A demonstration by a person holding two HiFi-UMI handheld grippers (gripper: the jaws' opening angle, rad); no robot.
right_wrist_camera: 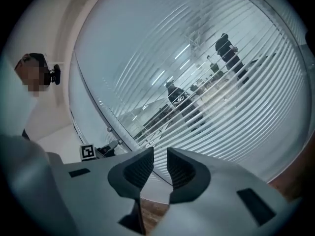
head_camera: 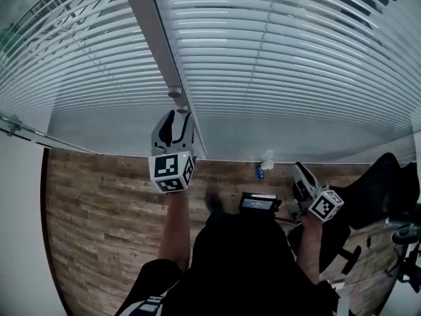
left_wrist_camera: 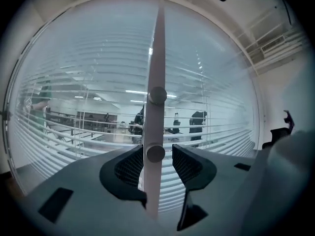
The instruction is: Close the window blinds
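White horizontal blinds (head_camera: 276,51) hang behind glass panes on both sides of a grey mullion (head_camera: 154,38). Their slats (left_wrist_camera: 74,132) are tilted so that an office with people shows through. Two round knobs sit on the mullion, an upper knob (left_wrist_camera: 157,95) and a lower knob (left_wrist_camera: 155,153). My left gripper (head_camera: 176,120) is raised at the mullion, its jaws open on either side of the lower knob (head_camera: 182,109) with small gaps at both pads. My right gripper (head_camera: 299,176) is lower at the right, facing the blinds (right_wrist_camera: 206,82); its jaws (right_wrist_camera: 160,163) stand a little apart with nothing between them.
The floor (head_camera: 99,209) is wood plank. A black office chair (head_camera: 381,189) stands at the right. A small blue object (head_camera: 259,172) and a white one (head_camera: 267,165) lie at the foot of the glass. A white wall (head_camera: 20,229) is at the left.
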